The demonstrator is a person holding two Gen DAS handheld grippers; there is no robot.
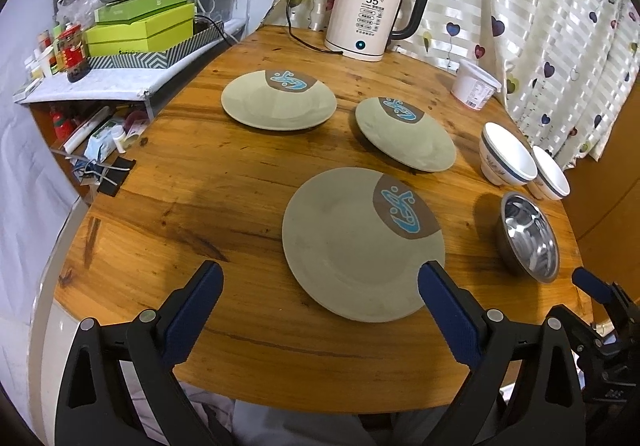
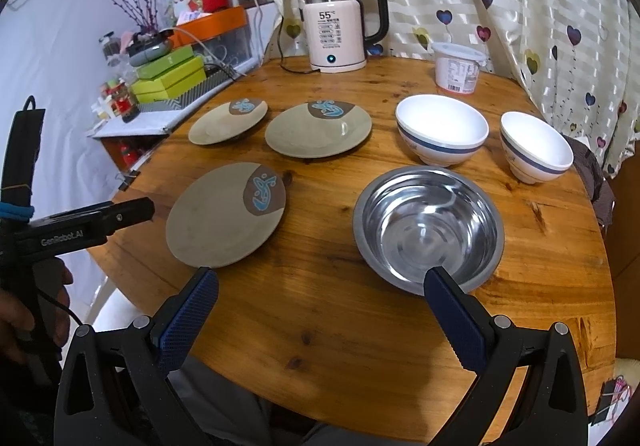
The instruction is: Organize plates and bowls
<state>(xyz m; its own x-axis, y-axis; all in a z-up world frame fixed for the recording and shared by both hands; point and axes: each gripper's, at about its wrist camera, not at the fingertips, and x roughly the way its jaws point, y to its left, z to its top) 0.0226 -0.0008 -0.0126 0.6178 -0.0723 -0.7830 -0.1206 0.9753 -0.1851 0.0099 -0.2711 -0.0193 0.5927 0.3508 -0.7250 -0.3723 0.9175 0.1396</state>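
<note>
Wood grain runs across the round tabletop, and everything you are sorting lies on it. Your left hand-held gripper hangs over the near edge with its blue fingers spread wide and nothing between them; its right finger overlaps the rim of the near plate in the view, though you cannot tell whether it touches. Your right hand-held gripper is just as wide open and empty, its right finger showing in front of the near rim of the steel bowl.

Three grey-green plates with a brown and blue patch lie apart from one another: the near plate, a middle plate behind it, and a far plate toward the left edge. To the right of the middle plate stand two white bowls with a blue band, the left bowl and the right bowl, close together but not touching. The steel bowl sits in front of them, near the right of the near plate.

At the back stand a kettle reading 55 and a white tub, before a heart-print curtain.
</note>
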